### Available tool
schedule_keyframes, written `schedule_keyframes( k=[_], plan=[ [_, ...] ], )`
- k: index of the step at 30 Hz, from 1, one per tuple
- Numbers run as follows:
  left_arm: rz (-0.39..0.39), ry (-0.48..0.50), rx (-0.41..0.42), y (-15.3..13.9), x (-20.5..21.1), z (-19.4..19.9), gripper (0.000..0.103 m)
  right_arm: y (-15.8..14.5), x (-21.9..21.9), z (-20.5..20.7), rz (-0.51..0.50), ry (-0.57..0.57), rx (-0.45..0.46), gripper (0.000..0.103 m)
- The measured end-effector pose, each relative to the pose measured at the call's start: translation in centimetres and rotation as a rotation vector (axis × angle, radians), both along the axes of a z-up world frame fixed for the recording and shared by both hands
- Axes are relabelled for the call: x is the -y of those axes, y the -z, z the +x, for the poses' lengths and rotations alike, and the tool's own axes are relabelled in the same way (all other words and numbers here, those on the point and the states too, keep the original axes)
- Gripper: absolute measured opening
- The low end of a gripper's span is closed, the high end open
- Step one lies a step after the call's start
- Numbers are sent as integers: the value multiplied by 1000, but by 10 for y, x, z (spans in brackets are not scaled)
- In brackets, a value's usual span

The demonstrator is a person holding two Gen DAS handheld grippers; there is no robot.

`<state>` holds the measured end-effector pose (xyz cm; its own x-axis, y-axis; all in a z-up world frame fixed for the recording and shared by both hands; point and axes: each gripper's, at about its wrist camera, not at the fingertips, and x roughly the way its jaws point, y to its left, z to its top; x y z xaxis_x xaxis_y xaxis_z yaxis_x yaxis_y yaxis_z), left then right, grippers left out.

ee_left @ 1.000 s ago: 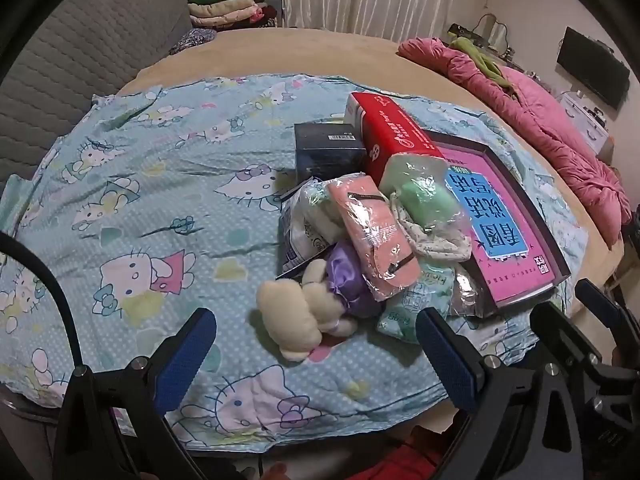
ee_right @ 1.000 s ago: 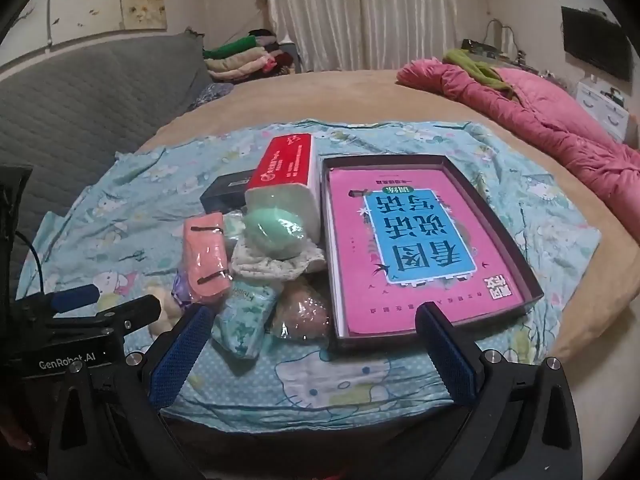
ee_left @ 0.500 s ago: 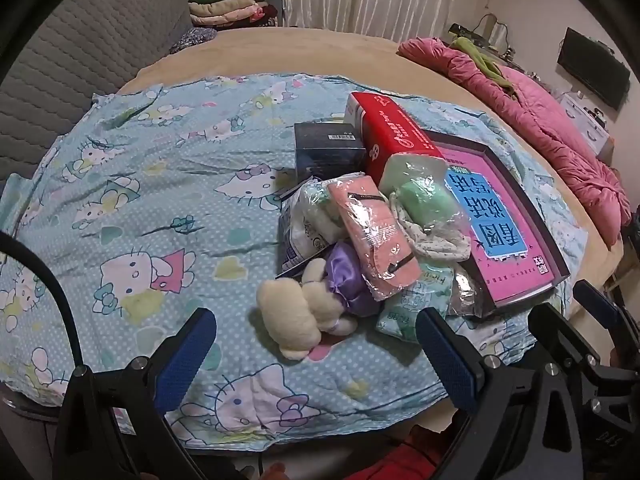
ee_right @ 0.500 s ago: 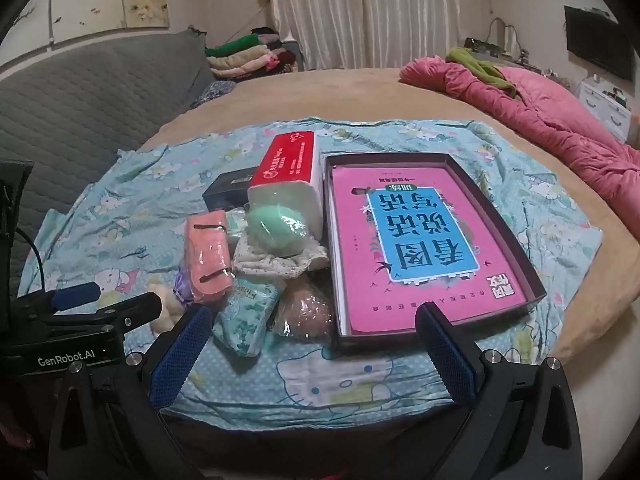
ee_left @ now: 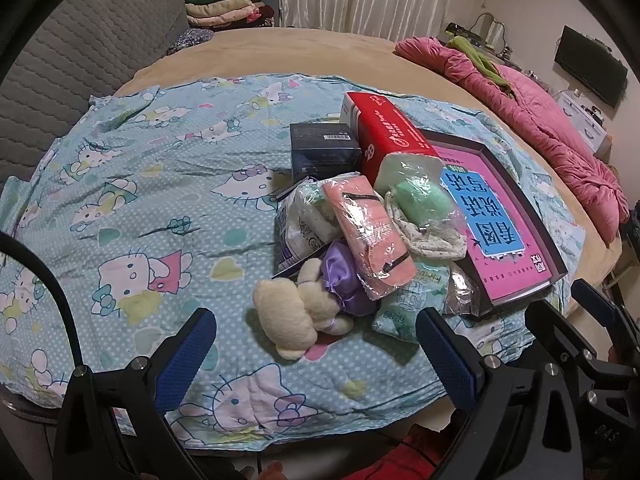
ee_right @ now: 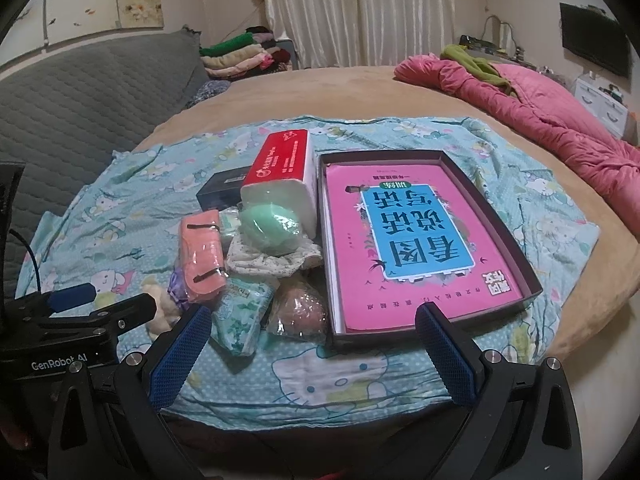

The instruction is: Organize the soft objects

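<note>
A round bed (ee_right: pixel 400 92) under a tan cover carries a cartoon-cat sheet (ee_left: pixel 132 184) (pale blue), a rumpled pink quilt (ee_right: pixel 560 120) at the far right, and folded clothes (ee_right: pixel 240 56) at the back.

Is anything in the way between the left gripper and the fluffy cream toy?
No. The left gripper is open, and only bare blanket lies between it and the cream toy.

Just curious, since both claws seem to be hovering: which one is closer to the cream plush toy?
The left claw. The plush toy lies just ahead, between its open fingers. The right claw hangs further right, facing the box with the pink book, the toy off beyond its left finger.
</note>
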<state>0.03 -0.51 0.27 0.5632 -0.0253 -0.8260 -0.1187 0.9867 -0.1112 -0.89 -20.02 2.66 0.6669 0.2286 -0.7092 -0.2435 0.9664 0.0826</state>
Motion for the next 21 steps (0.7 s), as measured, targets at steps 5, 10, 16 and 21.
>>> schedule_keyframes(
  k=[5, 10, 16, 21],
  plan=[
    [-1, 0, 1, 0, 0, 0, 101, 1, 1, 0, -2, 2, -2, 101],
    [-3, 1, 1, 0, 0, 0, 101, 1, 0, 0, -5, -1, 0, 101],
    [-3, 2, 2, 0, 1, -1, 101, 1, 0, 0, -7, -2, 3, 101],
    [-6, 3, 2, 0, 2, -1, 101, 1, -1, 0, -9, -1, 4, 101]
  ],
)
